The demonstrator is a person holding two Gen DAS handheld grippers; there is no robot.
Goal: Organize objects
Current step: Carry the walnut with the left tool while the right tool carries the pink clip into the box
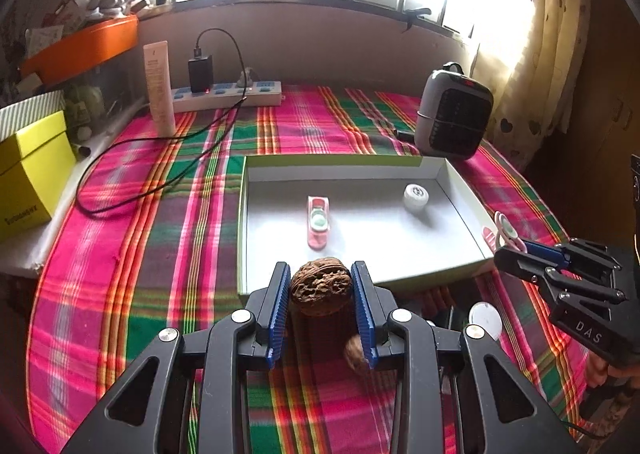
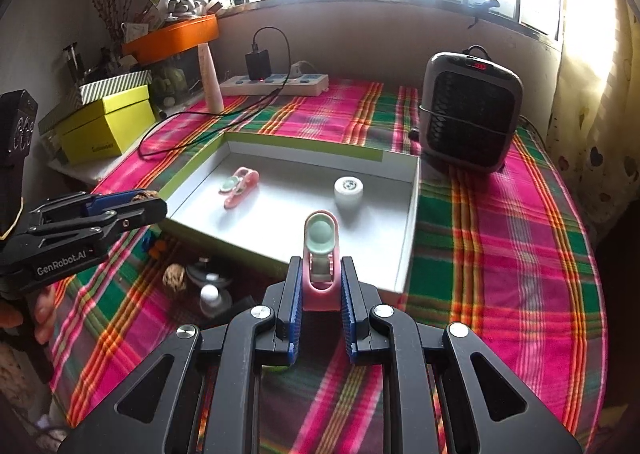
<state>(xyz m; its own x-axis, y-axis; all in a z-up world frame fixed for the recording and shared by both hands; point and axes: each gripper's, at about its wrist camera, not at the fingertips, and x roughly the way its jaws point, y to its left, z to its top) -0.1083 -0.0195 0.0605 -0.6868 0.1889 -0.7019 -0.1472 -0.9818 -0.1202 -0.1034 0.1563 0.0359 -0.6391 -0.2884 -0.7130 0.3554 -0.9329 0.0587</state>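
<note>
Left fingers (image 1: 320, 286) clamp a walnut (image 1: 321, 285), right fingers (image 2: 320, 286) a pink clip (image 2: 320, 254), near the tray's front edge (image 1: 360, 282).

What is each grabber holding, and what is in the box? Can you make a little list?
left gripper: shut on a brown wrinkled walnut
right gripper: shut on a pink plastic clip with a mint-green pad
shallow white cardboard tray: holds a second pink clip and a white round wheel
on the plaid cloth: another walnut
</note>
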